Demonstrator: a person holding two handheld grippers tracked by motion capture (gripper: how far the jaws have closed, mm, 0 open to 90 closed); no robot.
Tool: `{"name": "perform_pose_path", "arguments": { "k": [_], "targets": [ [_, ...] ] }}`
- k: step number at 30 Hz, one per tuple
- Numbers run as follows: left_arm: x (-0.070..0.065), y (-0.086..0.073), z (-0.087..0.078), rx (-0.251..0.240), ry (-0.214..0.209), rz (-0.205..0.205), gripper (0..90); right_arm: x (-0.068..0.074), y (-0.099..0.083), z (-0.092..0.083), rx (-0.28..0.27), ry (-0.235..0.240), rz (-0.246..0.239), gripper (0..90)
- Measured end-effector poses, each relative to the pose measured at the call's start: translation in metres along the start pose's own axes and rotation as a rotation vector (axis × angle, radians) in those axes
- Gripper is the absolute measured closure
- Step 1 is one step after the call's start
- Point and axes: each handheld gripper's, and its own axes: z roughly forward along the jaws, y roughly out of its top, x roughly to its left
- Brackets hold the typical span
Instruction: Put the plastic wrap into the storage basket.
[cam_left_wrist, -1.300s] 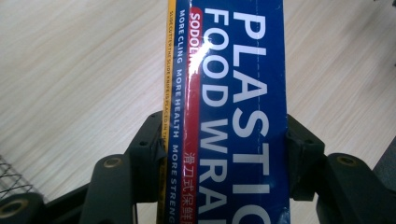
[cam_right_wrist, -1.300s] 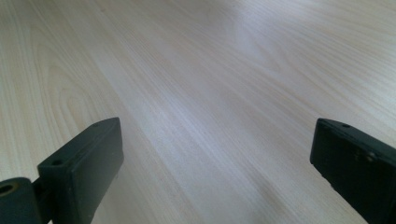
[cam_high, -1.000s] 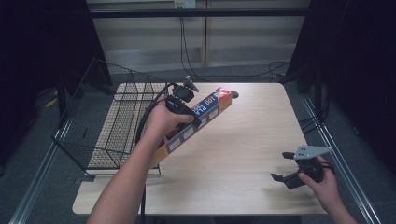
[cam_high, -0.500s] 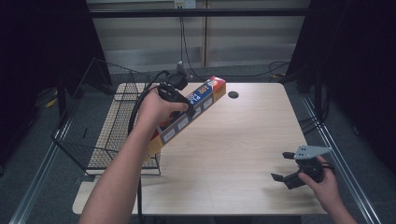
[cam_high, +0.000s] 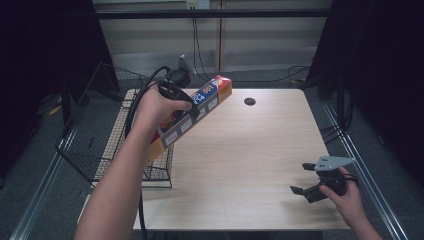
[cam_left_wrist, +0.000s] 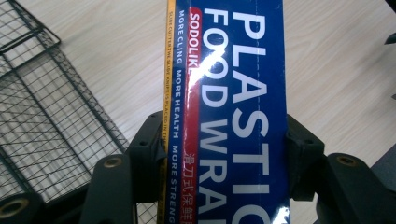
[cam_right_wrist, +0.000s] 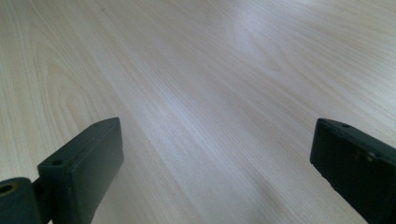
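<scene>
High view: the long box (cam_high: 192, 112) has gone up and toward the upper left since before, now over the edge of the wire basket (cam_high: 95, 150). The left tongs (cam_high: 182, 102) squeeze its middle, arm stretched forward. The right tongs (cam_high: 306, 178) rest low at the lower right.

Left gripper view: both jaws press the blue box (cam_left_wrist: 233, 112).

Right gripper view: jaws wide apart over the bare worktop (cam_right_wrist: 196, 93), holding nothing.

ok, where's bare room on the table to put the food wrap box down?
Most of the table is bare: the whole middle, from the wire basket across to the right tool, and the far side around the dark hole. The near right corner is taken by that hand; the left edge is crowded by the basket, under the plastic food wrap box.
</scene>
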Motion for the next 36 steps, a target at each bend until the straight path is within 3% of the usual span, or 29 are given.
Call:
{"name": "perform_pose_path", "arguments": {
  "k": [10,13,16,20,22,36],
  "targets": [
    [0.010,-0.001,-0.012,-0.003,0.028,-0.020,43.4,0.001,0.000,0.000,-0.001,-0.002,-0.001,2.7],
    [0.013,-0.002,-0.015,-0.008,0.034,-0.047,43.4,0.001,0.000,0.001,0.000,-0.002,-0.006,2.6],
    [0.018,-0.003,-0.020,0.004,0.045,-0.040,43.4,0.001,0.000,0.001,-0.003,-0.004,-0.005,2.6],
    [0.024,-0.006,-0.024,-0.016,0.058,-0.079,43.4,0.000,0.000,0.001,-0.002,-0.003,-0.005,2.6],
    [0.027,-0.007,-0.027,0.001,0.073,-0.081,43.4,0.000,0.001,0.000,-0.003,-0.006,-0.005,2.7],
    [0.048,-0.018,-0.042,-0.013,0.114,-0.150,43.4,0.001,0.000,0.001,0.002,-0.009,-0.005,2.7]
  ]
}}
